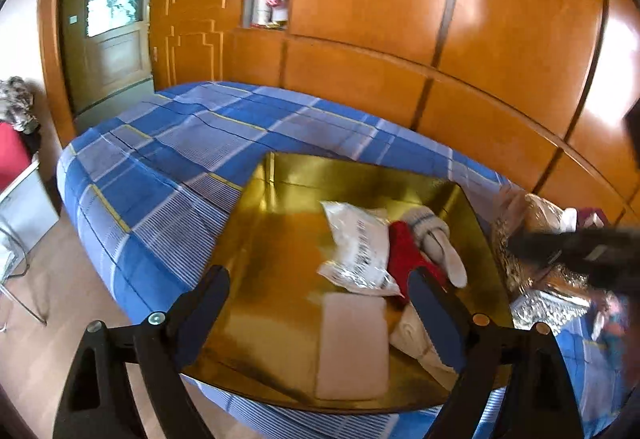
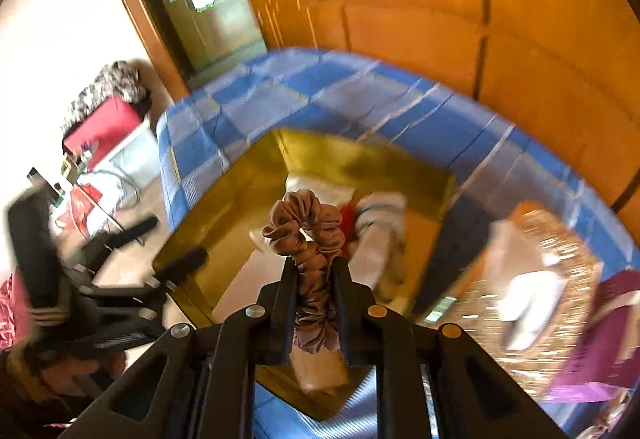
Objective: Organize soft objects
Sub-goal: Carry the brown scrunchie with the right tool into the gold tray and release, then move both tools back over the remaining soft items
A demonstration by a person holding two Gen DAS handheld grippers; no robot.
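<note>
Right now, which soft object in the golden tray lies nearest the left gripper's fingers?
The flat pale pink folded cloth, lying between the left gripper's fingers, nearer than the other items.

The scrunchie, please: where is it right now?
In the right wrist view, the scrunchie is pinched in the right gripper, above the gold box on the bed.

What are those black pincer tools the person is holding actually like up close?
Each is black plastic: the left gripper has two long fingers with dark blue pads, on angled struts with round silver and brass bolts. The right gripper has the same build.
</note>
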